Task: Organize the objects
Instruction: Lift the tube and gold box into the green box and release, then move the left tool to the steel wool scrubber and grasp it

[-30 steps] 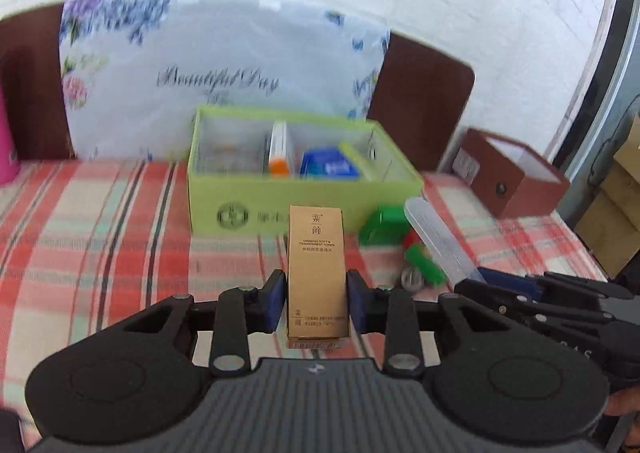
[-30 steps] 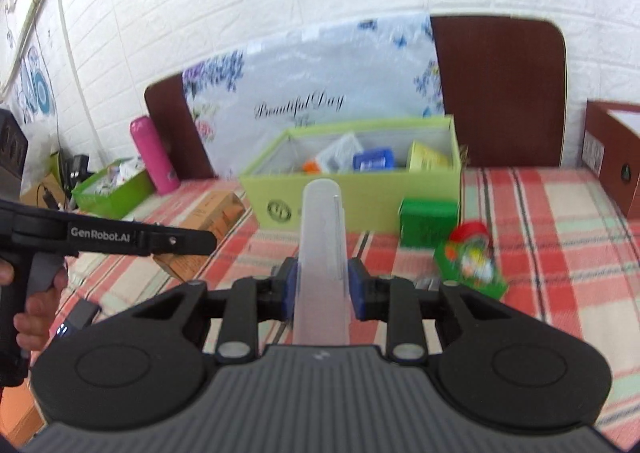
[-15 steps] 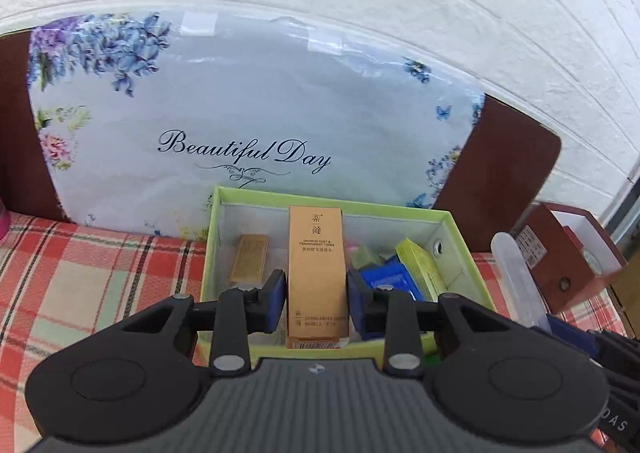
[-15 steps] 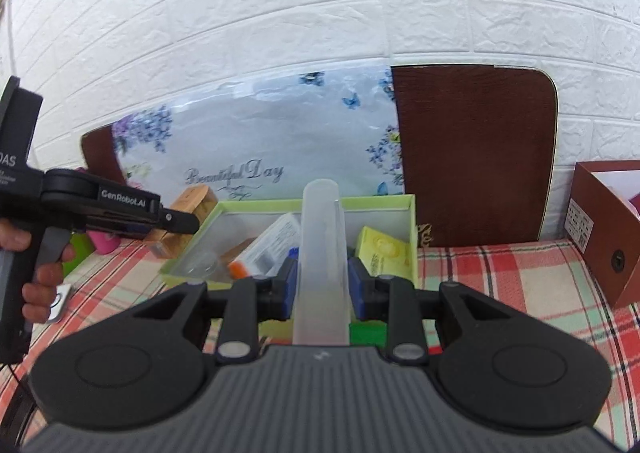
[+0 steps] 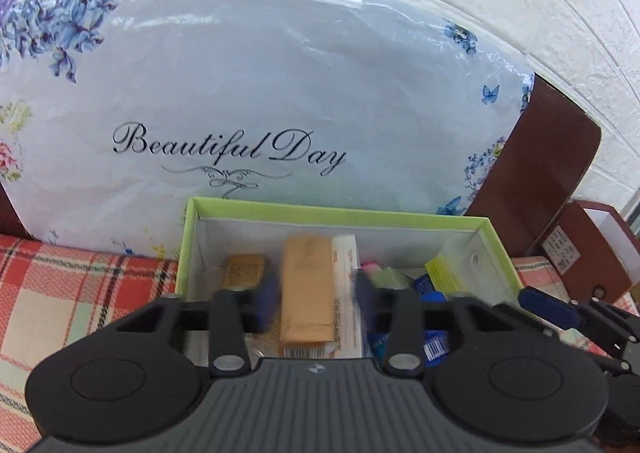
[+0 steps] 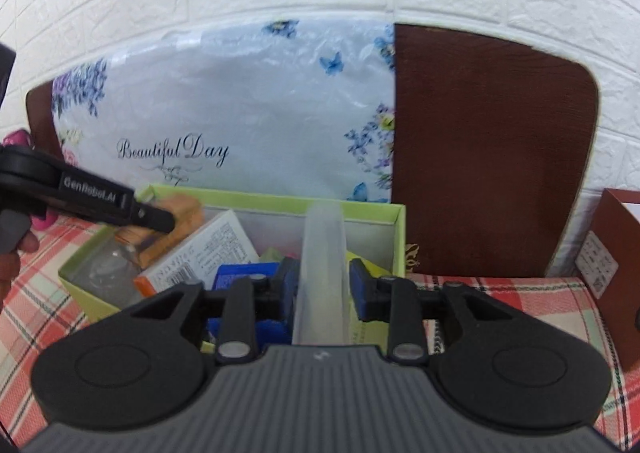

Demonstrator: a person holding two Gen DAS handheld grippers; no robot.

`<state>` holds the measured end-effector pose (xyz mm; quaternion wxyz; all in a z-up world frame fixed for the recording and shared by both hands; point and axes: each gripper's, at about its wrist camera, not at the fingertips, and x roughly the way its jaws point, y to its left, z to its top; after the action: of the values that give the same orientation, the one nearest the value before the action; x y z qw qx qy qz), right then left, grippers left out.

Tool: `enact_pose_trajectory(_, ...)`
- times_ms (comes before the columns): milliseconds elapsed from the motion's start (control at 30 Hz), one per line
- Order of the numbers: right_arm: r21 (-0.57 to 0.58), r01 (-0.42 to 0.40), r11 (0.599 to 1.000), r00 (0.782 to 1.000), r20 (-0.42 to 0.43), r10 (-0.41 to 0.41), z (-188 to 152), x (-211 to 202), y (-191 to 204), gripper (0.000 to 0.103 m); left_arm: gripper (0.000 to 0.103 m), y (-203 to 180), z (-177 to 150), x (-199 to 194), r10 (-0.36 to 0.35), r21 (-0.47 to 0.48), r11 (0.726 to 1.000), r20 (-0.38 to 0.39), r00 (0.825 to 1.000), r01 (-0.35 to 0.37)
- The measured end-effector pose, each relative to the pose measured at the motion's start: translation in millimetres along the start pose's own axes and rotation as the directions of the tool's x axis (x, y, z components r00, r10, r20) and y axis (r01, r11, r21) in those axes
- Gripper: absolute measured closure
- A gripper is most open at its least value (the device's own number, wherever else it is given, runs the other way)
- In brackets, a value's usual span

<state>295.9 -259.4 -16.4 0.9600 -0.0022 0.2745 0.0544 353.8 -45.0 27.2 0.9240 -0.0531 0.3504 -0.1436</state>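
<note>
My left gripper (image 5: 314, 303) hangs over the green box (image 5: 332, 215) with its jaws apart; the tan carton (image 5: 307, 291) sits blurred between them, clear of both pads, dropping into the box. A second gold carton (image 5: 243, 269) and a white carton (image 5: 347, 277) lie inside. My right gripper (image 6: 323, 289) is shut on a translucent plastic tube (image 6: 322, 273), held over the right part of the green box (image 6: 360, 213). The left gripper (image 6: 100, 199) shows at the left there, with the blurred tan carton (image 6: 180, 219) beside it.
A floral "Beautiful Day" bag (image 5: 240, 113) and a brown board (image 6: 488, 153) lean on the white brick wall behind the box. A brown carton (image 6: 618, 253) stands at the right. The checked tablecloth (image 5: 60, 293) runs around the box. Blue packets (image 6: 236, 273) lie in the box.
Both grippers moved forward over the green box. My left gripper opened and let go of the tan carton, which is falling into the box. The right still holds the tube.
</note>
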Motion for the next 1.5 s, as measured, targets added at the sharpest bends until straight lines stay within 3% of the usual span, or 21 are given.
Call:
enact_pose_trajectory(33,-0.004,0.014,1.0,1.0,-0.004,-0.014,-2,2,1,0.038,0.017,-2,-3,-3,0.034,0.013,0.999,0.027,0.999,-0.035)
enact_pose_trajectory(100,-0.018,0.03,0.999,0.999,0.019,-0.029,-8,-1,1,0.028,0.016,-5,-9,-12,0.084,0.041,0.995,0.087,0.993,-0.088)
enact_pose_trajectory(267,0.011,0.008,1.0,0.998,0.065,-0.009,-15,-22,-1,0.009,0.016,-3,-16,-29,0.065,0.015,0.998,0.072,0.995,-0.066)
enact_pose_trajectory(433,0.017,0.017,1.0,0.995,0.097,-0.019,-13,-48,3,0.0,0.016,-14,-22,-51,0.081,0.036,0.996,0.077,0.994,-0.084)
enact_pose_trajectory(800,0.027,0.005,1.0,0.988,0.157,-0.01,-21,-122,12,0.0,0.016,-43,-47,-119,0.075,0.066,0.994,0.115,0.99,-0.083)
enact_pose_trajectory(1100,0.021,0.044,0.999,0.988,0.146,-0.047,-53,-169,18,0.0,0.016,-57,-86,-155,0.062,0.103,0.992,0.134,0.989,-0.076)
enact_pose_trajectory(1500,0.093,0.023,0.995,0.997,0.066,-0.029,-117,-189,16,0.0,0.016,-36,-152,-160,0.067,-0.015,0.998,0.049,0.997,-0.066)
